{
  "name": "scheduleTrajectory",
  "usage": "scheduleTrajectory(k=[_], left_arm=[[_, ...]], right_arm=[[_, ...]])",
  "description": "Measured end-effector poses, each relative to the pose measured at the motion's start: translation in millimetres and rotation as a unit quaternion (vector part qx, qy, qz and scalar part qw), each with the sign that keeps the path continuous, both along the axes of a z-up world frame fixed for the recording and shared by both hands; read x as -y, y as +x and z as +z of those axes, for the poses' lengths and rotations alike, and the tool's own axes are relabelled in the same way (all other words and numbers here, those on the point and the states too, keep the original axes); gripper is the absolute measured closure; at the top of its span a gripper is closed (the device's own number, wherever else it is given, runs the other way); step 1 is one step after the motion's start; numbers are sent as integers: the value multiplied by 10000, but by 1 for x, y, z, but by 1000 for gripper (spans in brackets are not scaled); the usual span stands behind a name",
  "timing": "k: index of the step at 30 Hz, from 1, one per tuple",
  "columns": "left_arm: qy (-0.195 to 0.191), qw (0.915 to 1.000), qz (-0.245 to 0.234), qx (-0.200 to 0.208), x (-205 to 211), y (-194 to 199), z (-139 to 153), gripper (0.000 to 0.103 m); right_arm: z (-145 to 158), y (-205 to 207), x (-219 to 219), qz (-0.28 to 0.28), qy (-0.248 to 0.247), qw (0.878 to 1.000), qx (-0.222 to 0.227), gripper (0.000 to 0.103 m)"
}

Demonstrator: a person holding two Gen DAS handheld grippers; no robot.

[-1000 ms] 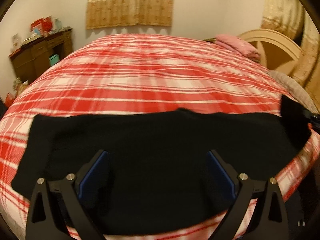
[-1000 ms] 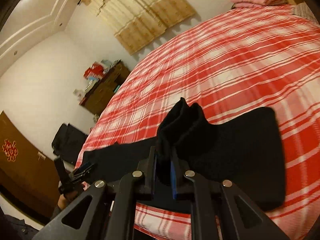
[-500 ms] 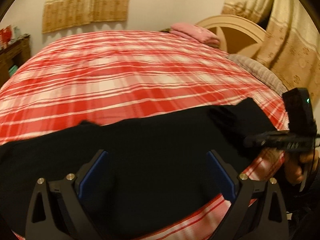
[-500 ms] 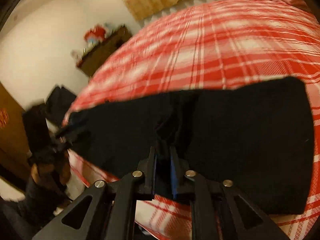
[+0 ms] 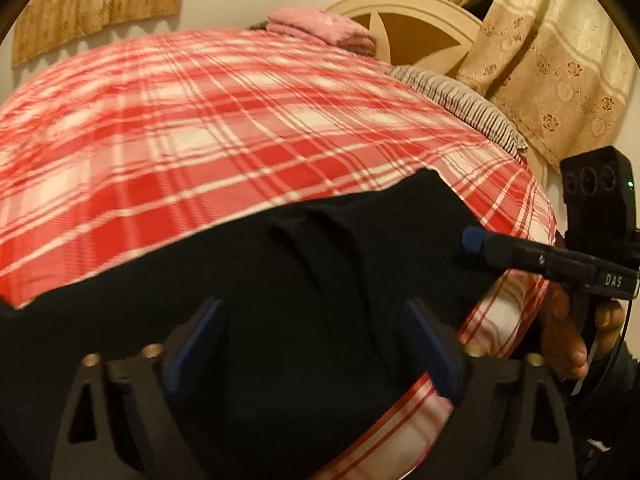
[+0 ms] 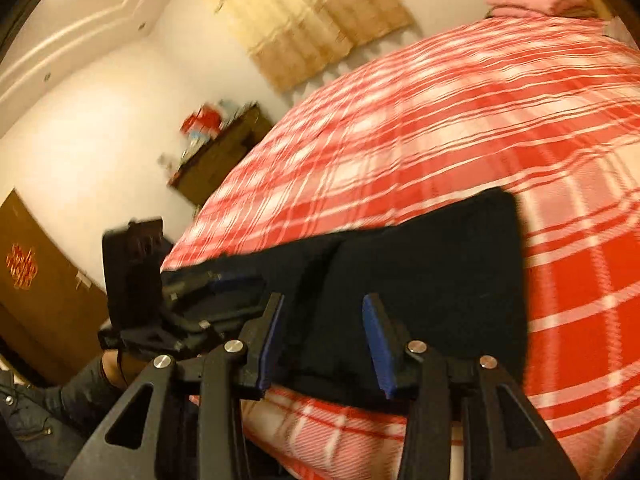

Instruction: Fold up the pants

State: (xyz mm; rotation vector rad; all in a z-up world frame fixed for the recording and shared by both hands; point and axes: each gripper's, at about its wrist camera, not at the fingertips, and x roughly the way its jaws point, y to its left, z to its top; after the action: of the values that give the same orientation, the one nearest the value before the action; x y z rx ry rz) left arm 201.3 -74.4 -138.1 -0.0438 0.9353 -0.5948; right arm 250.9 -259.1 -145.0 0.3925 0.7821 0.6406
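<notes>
Black pants (image 5: 280, 280) lie flat along the near edge of the red plaid bed (image 5: 200, 140), with a few creases near their right end; they also show in the right wrist view (image 6: 432, 264). My left gripper (image 5: 316, 336) is open and empty just over the pants. My right gripper (image 6: 324, 336) is open and empty over the pants' near edge; from the left wrist view it shows side on at the pants' right end (image 5: 476, 242). The left gripper also appears in the right wrist view (image 6: 216, 292), at the left over the pants.
A folded pink cloth (image 5: 320, 30) lies at the head of the bed by the headboard (image 5: 412, 28). A grey pillow (image 5: 460, 100) lies at the right edge. A wooden dresser (image 6: 224, 148) stands beyond the bed's far side. Curtains (image 5: 552, 64) hang at right.
My right gripper, shut on a raised fold of the pants before, has opened and let the cloth down flat. My left gripper has swung right along the pants, staying open.
</notes>
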Motion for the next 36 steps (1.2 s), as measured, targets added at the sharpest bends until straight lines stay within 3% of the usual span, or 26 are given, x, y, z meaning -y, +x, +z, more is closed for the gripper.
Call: scheduleTrajectory(k=[2,6,8,11,12,17,22,26,30,31,33,34,35,36], left_arm=[[-51,9999,-51,-109,10,4,-3,28],[-252,9995,-48,-191,24,9,-4,34],[-268,9993,-102,-225,29,11,-5,71],[-262,9993,-30,-248,28,13,-5,87],[-332,9991,-17,-268,25,13,-4,88],[-572,9982,135,-152,-1,7,16,88],[-548,9978,380,-26,-34,2,28,90],[-591,9968,506,-174,-49,4,22,90],[-610,9966,418,-350,-29,9,7,87],[-620,9965,394,-400,-25,9,6,82],[-643,9962,380,-446,-16,10,4,62],[-641,9962,408,-430,-12,9,5,43],[-641,9962,429,-393,-10,8,6,32],[-678,9963,414,-332,-8,8,7,31]], right_arm=[[0,0,6,-129,99,9999,50,61],[-2,0,15,-261,197,9994,107,61],[-3,1,16,-323,202,9992,138,61],[-5,2,21,-443,258,9986,157,61],[-5,2,23,-520,252,9981,189,61],[1,0,31,-775,359,9956,389,61],[4,-2,27,-794,275,9950,546,59],[5,-6,21,-706,132,9953,650,58],[4,-6,21,-767,131,9949,647,58],[6,-7,22,-796,109,9944,685,58],[7,-8,23,-864,76,9933,759,58],[7,-8,25,-896,63,9929,784,58],[7,-8,25,-906,60,9928,784,58],[7,-8,26,-906,60,9929,769,58]])
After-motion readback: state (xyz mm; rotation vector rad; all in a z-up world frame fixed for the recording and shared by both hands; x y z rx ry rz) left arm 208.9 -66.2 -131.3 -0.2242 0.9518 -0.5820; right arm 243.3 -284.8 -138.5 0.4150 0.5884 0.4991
